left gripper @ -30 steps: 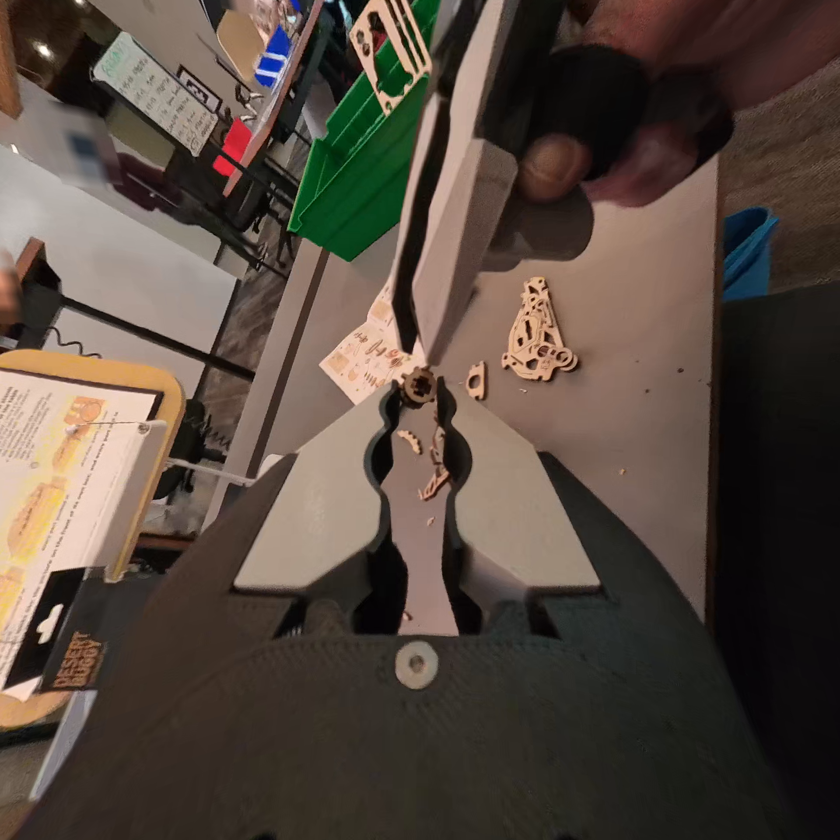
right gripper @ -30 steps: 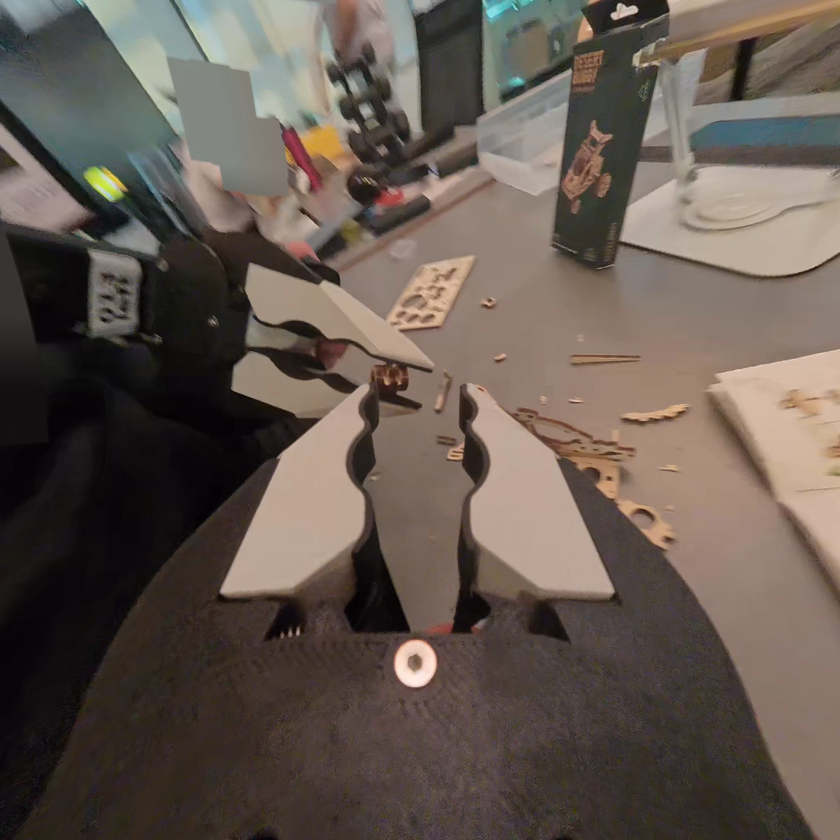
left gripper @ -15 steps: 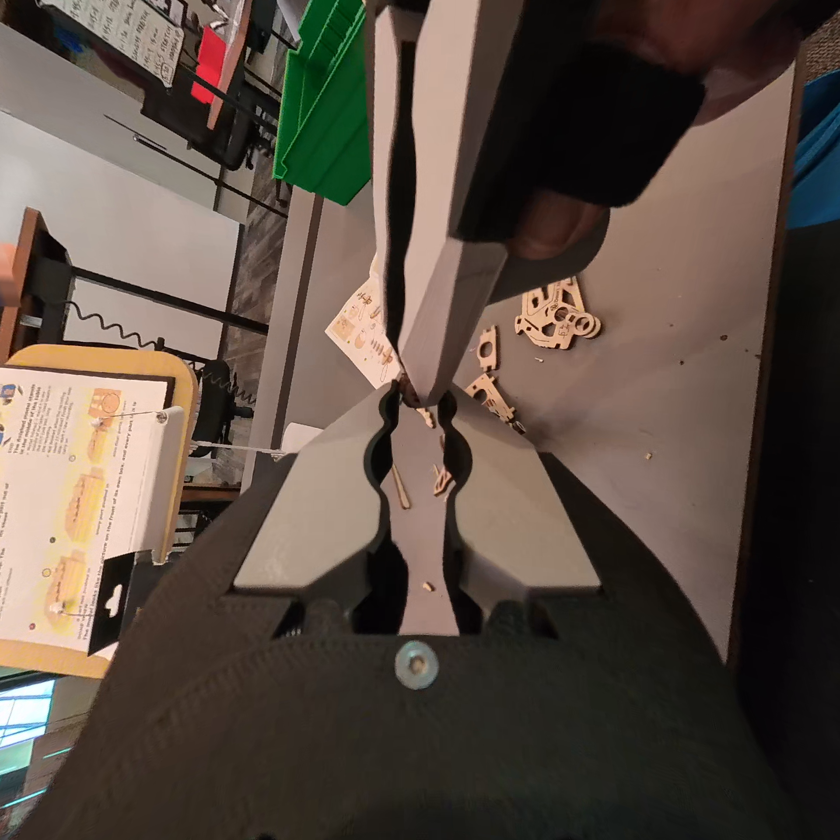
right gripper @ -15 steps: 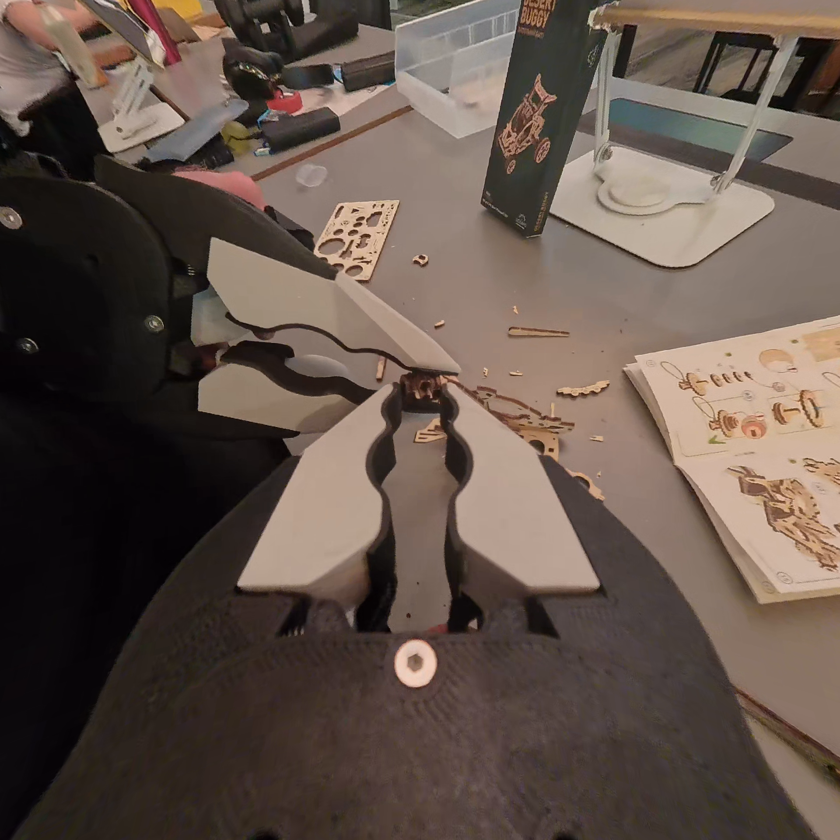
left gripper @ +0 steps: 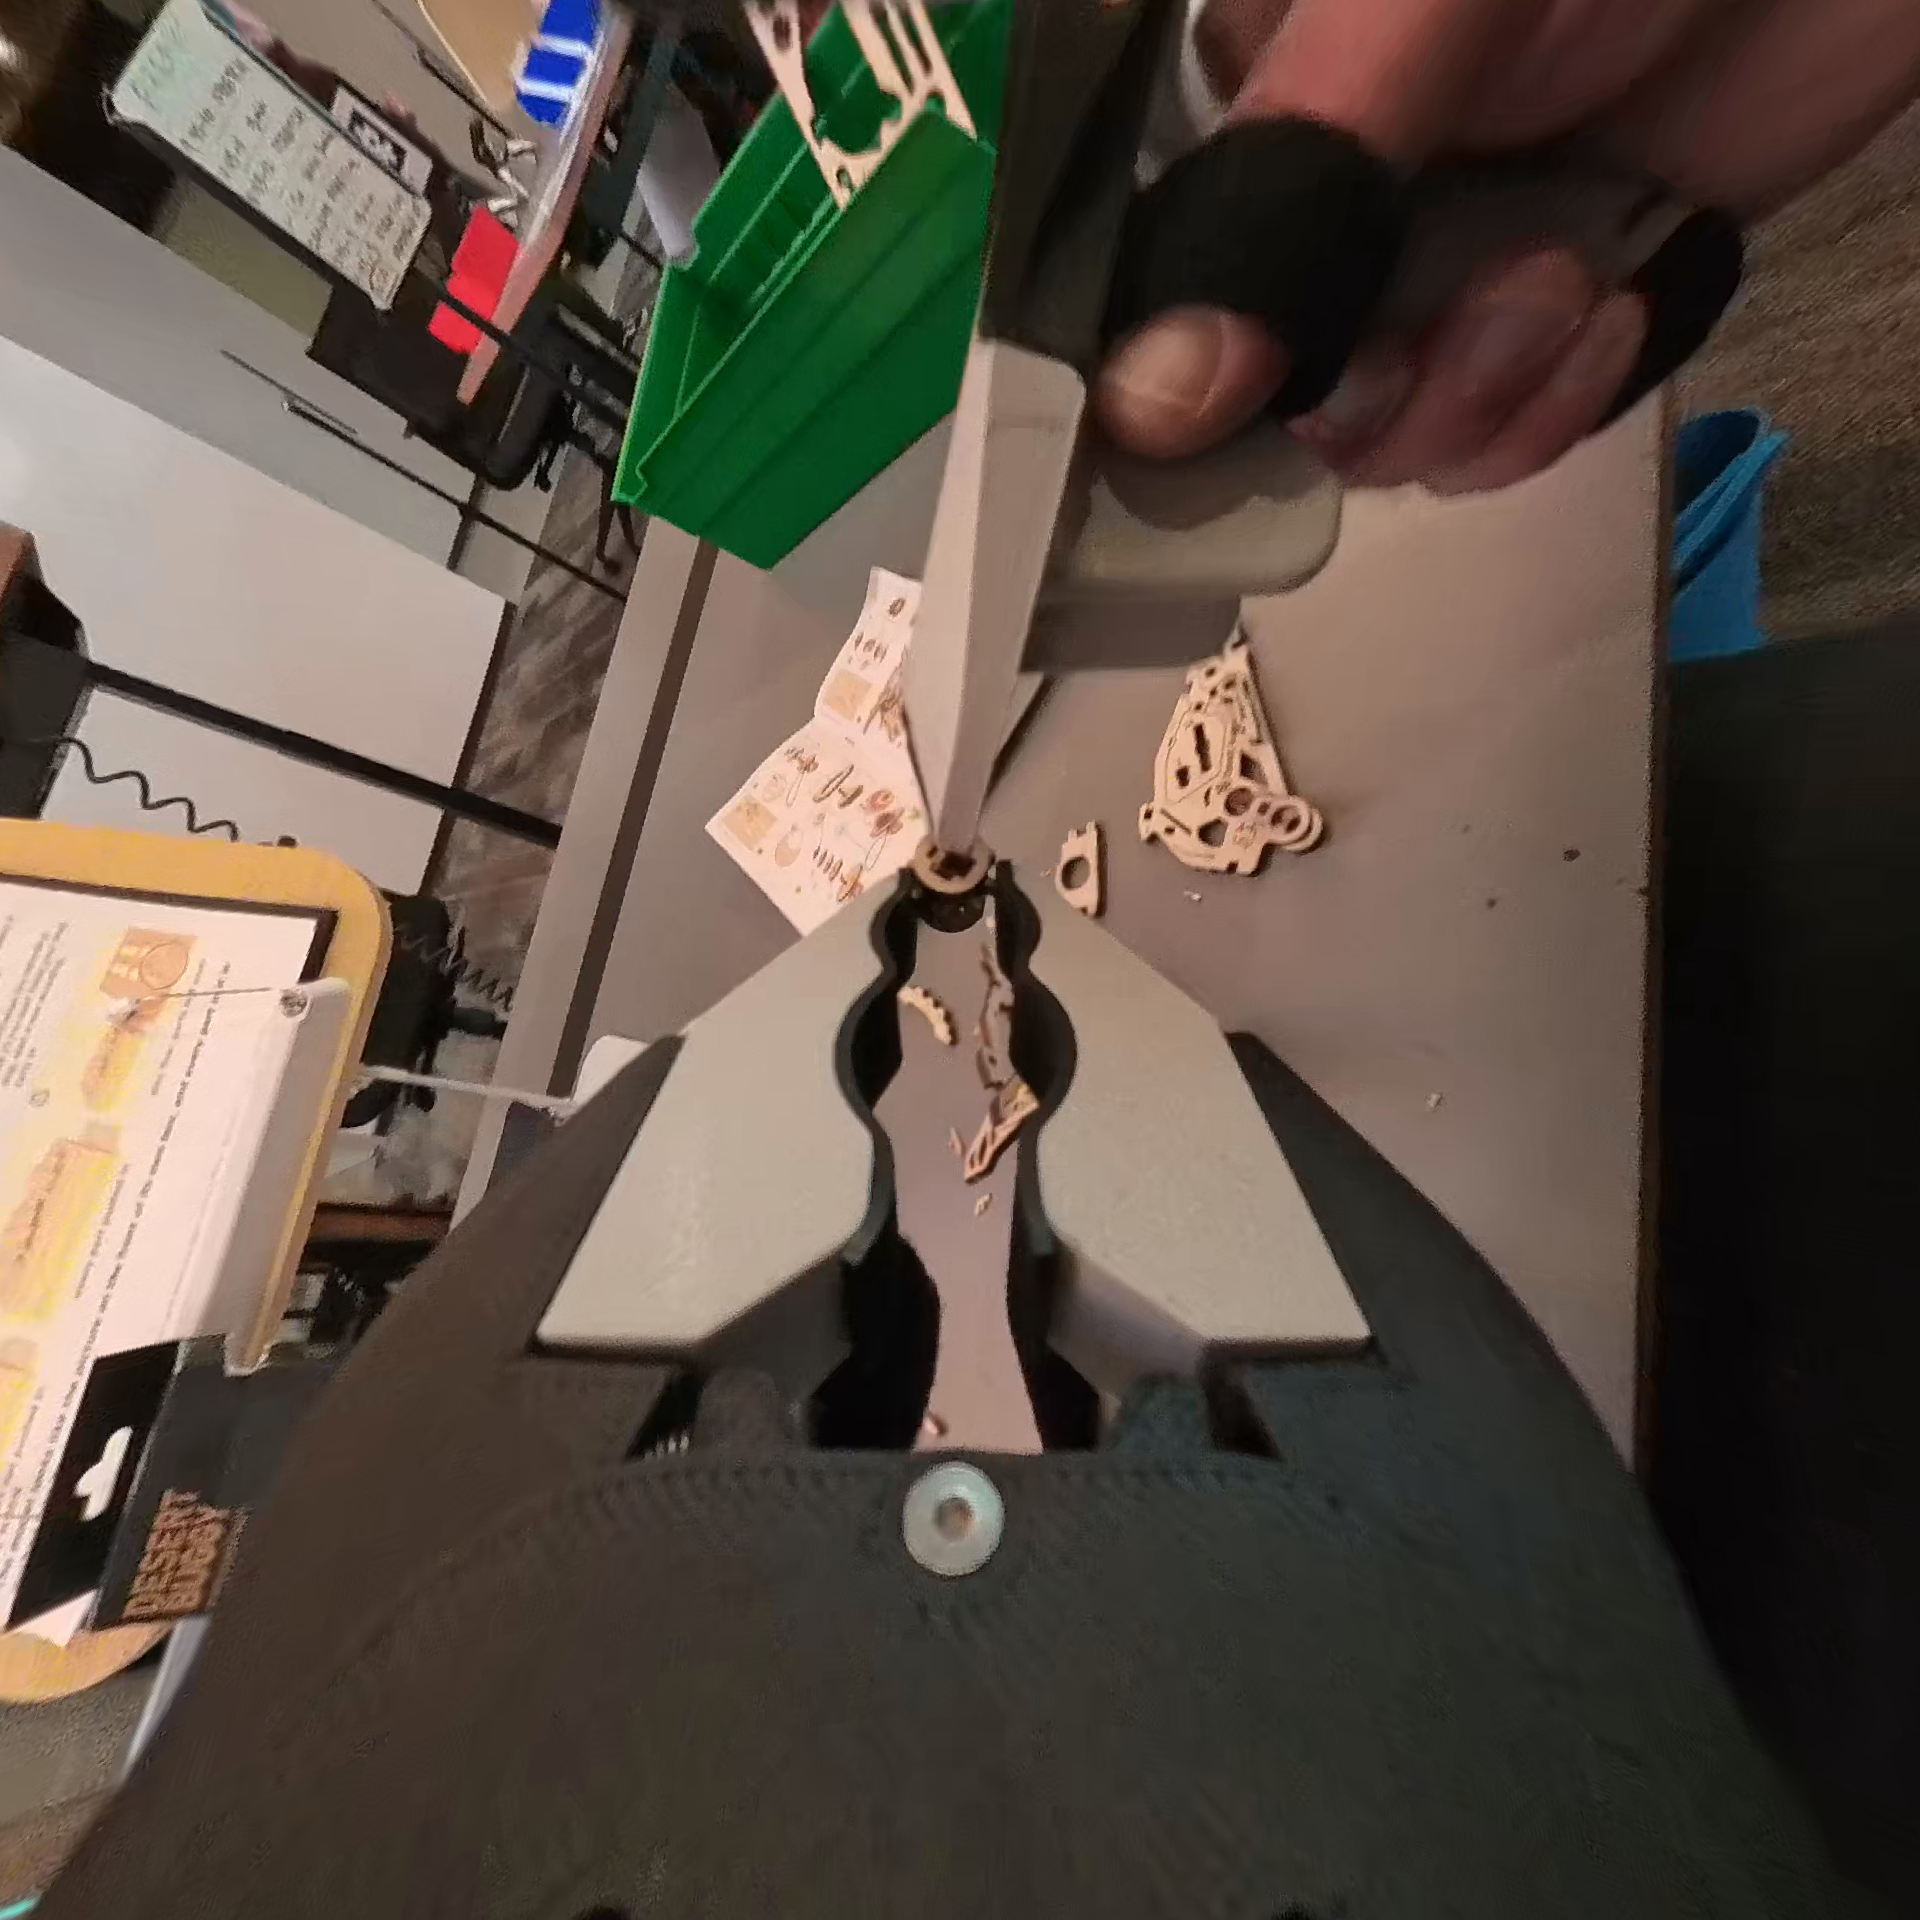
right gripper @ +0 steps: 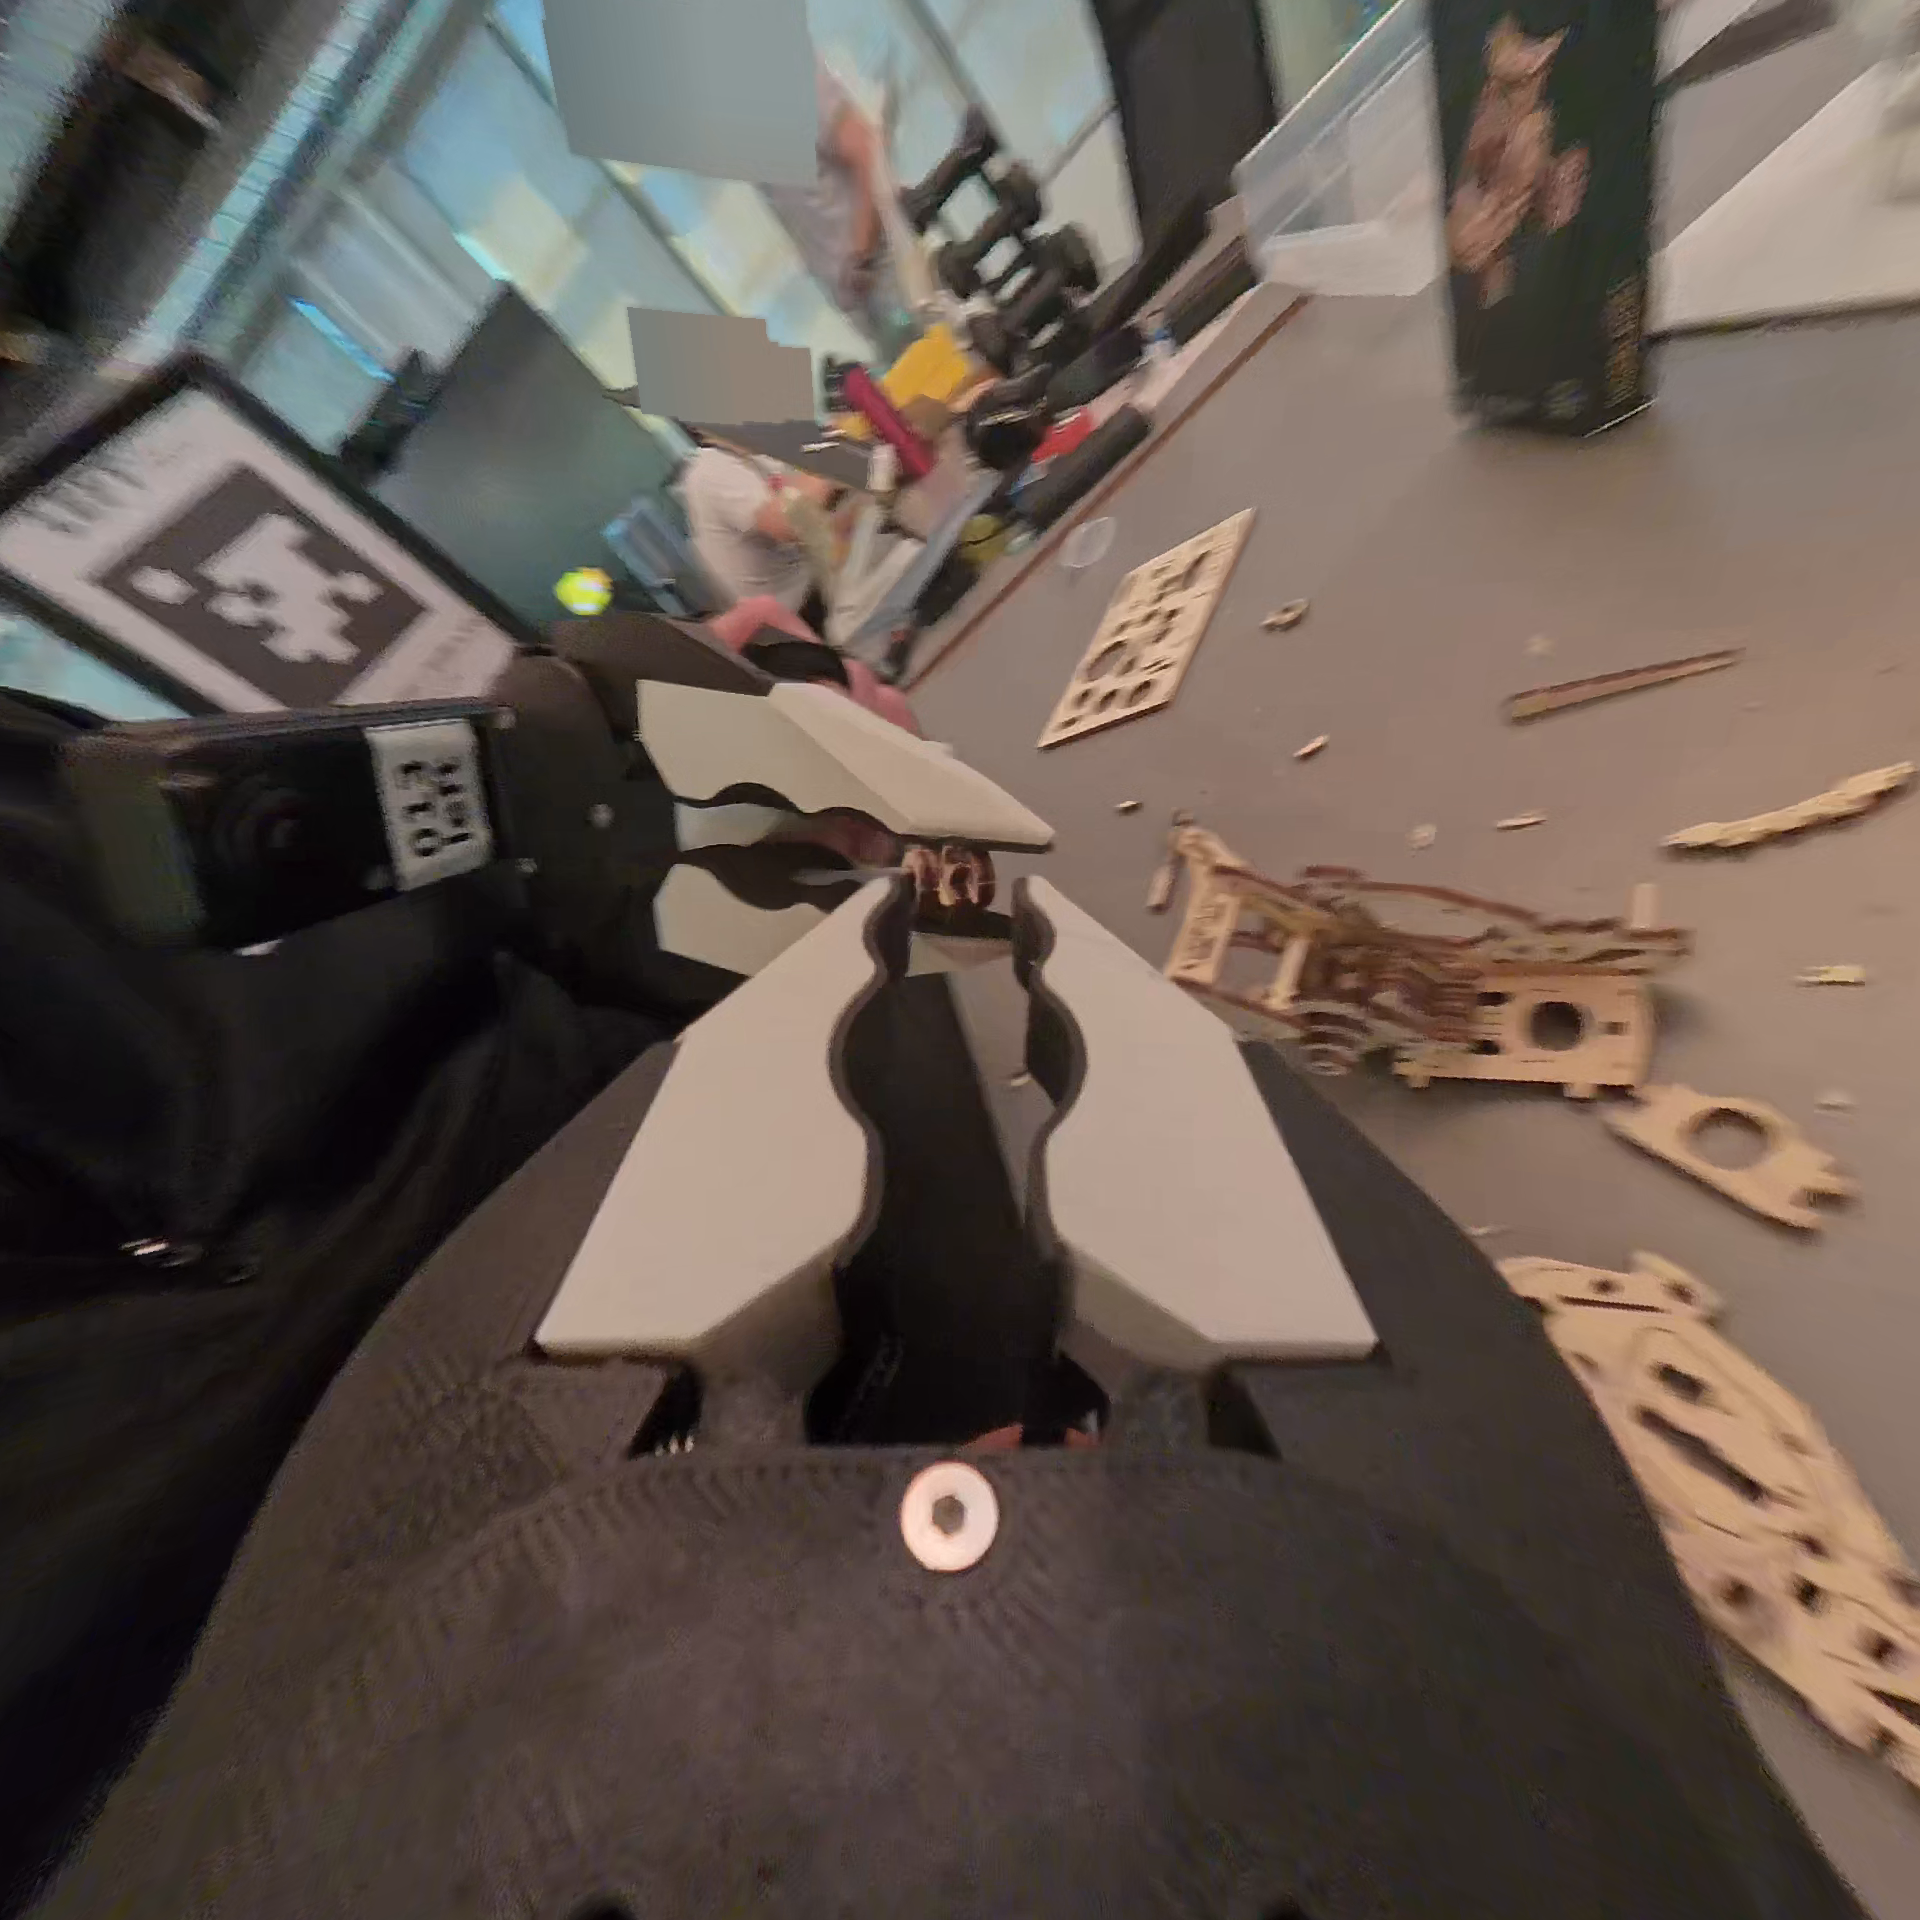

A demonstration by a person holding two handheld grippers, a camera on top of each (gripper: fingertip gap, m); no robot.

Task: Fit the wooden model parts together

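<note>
A small wooden gear part (left gripper: 948,871) is held above the grey table (left gripper: 1455,935) between both grippers. My left gripper (left gripper: 948,896) is shut on it at the fingertips. My right gripper (right gripper: 954,896) meets it at a right angle and is shut on the same gear part (right gripper: 943,871). In the left wrist view the right gripper's fingers (left gripper: 966,727) come down from above onto the gear. In the right wrist view the left gripper's fingers (right gripper: 894,790) reach in from the left. How the part's pieces join is hidden by the fingertips.
A partly built wooden model (right gripper: 1455,987) and loose wooden pieces (right gripper: 1725,1153) lie on the table to the right. A punched wooden sheet (right gripper: 1153,623), a dark box (right gripper: 1538,208), a booklet (left gripper: 831,790), a green bin (left gripper: 810,312) and a flat wooden panel (left gripper: 1226,790) are around.
My right gripper, open a second ago, has closed onto the gear that the left gripper holds. Both grippers have since tilted together with the part between them.
</note>
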